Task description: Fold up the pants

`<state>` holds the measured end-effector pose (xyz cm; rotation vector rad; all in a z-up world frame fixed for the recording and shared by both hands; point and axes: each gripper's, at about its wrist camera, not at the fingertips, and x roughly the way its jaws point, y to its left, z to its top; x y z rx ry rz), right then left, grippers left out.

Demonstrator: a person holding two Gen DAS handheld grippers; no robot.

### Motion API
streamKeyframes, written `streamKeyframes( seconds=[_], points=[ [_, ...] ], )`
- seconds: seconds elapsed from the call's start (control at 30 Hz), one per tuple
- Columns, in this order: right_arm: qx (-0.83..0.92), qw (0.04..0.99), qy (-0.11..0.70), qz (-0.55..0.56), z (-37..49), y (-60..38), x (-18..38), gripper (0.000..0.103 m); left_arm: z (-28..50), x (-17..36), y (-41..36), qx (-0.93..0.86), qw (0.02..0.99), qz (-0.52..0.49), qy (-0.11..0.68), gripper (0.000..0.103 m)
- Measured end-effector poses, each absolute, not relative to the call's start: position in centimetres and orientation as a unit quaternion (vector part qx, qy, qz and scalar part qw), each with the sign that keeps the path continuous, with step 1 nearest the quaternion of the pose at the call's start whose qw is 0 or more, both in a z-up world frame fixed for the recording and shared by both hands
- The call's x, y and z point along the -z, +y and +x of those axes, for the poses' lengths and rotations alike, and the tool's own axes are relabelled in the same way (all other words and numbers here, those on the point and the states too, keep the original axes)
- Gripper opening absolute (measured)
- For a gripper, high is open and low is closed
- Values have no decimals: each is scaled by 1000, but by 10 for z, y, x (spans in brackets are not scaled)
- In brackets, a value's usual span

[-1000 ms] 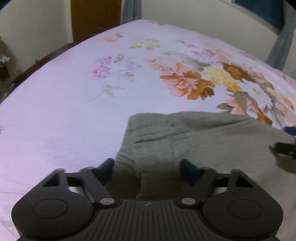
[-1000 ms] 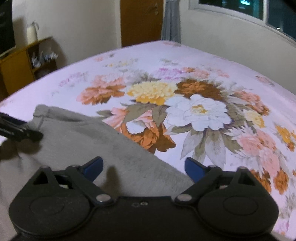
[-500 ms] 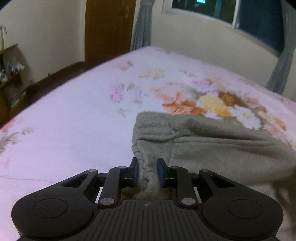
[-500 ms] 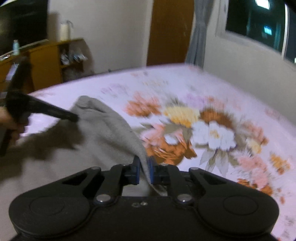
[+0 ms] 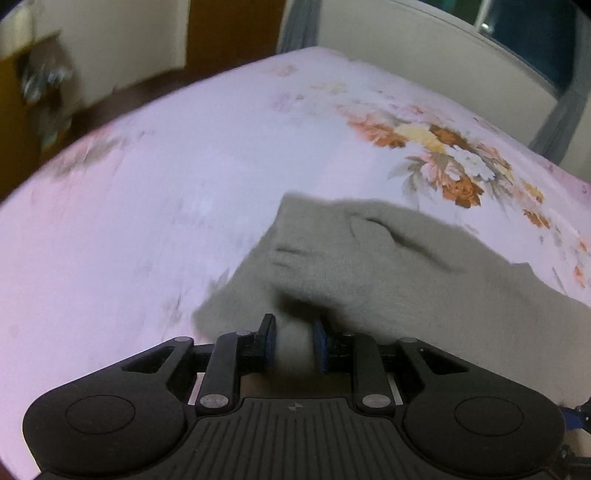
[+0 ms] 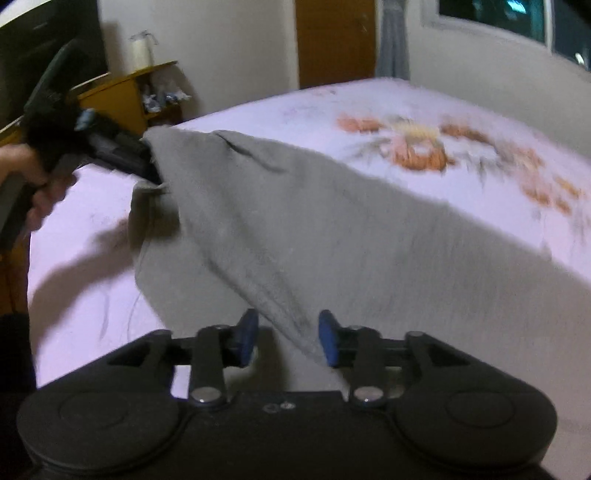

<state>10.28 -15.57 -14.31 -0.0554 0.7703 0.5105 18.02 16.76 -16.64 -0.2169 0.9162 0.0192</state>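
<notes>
Grey pants (image 5: pixel 388 266) lie partly lifted over the pink floral bed (image 5: pixel 166 192). My left gripper (image 5: pixel 293 338) is shut on a bunched fold of their edge, which fills the gap between the blue pads. In the right wrist view the pants (image 6: pixel 314 221) stretch from the left gripper (image 6: pixel 147 166), held by a person's hand (image 6: pixel 33 173), down to my right gripper (image 6: pixel 288 339). The right jaws are opening: the cloth's edge runs between the pads, close to the right one, and they do not press on it.
The bed (image 6: pixel 480 122) reaches far and right toward a wall with a window (image 6: pixel 498 22) and a grey curtain (image 6: pixel 393 40). A wooden door (image 6: pixel 332 40) stands behind. A yellow shelf unit (image 6: pixel 122 96) sits past the bed's left edge.
Both grippers went from open to shut on the pants' edge, then lifted it and carried it across the bed. The right jaws have since parted again; the left keeps its hold.
</notes>
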Motion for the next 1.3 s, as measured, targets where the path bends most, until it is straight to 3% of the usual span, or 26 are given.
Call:
streamKeyframes(
  seconds=[0.07, 0.1, 0.13, 0.17, 0.4, 0.5, 0.63, 0.7, 0.8, 0.87, 0.9, 0.93, 1.2, 1.3],
  points=[
    [-235, 901, 366, 1, 96, -165, 135, 42, 164, 167, 177, -9, 886, -120, 448, 23],
    [-225, 903, 367, 18, 93, -172, 133, 45, 157, 166, 181, -17, 884, -126, 450, 31],
    [-217, 902, 372, 33, 93, -178, 132, 46, 149, 165, 183, -23, 882, -136, 450, 49],
    [-207, 899, 383, 57, 95, -186, 133, 45, 141, 163, 188, -22, 882, -158, 443, 55],
    [-166, 871, 422, 190, 100, -221, 151, 45, 134, 169, 185, 46, 837, -308, 450, 56],
    [-163, 864, 425, 214, 95, -225, 156, 45, 140, 185, 174, 52, 816, -345, 461, 48],
    [-156, 851, 431, 256, 98, -235, 166, 45, 150, 203, 167, 29, 814, -354, 459, 45],
    [-148, 842, 433, 287, 103, -240, 175, 44, 156, 209, 167, 21, 816, -357, 455, 27],
    [-126, 831, 424, 338, 109, -247, 184, 40, 161, 215, 169, 12, 815, -365, 450, 18],
    [-110, 822, 415, 374, 117, -250, 191, 37, 163, 216, 166, 11, 820, -357, 448, 16],
    [-102, 816, 414, 390, 122, -252, 196, 27, 164, 216, 164, 10, 823, -352, 445, 14],
    [-94, 813, 416, 397, 125, -252, 198, 10, 163, 214, 167, 10, 825, -352, 442, 12],
    [-162, 883, 354, 262, 84, -210, 132, 9, 152, 167, 194, 42, 856, -347, 380, 9],
    [-181, 875, 373, 252, 75, -193, 140, 9, 145, 174, 204, 31, 863, -319, 391, 9]
  ],
)
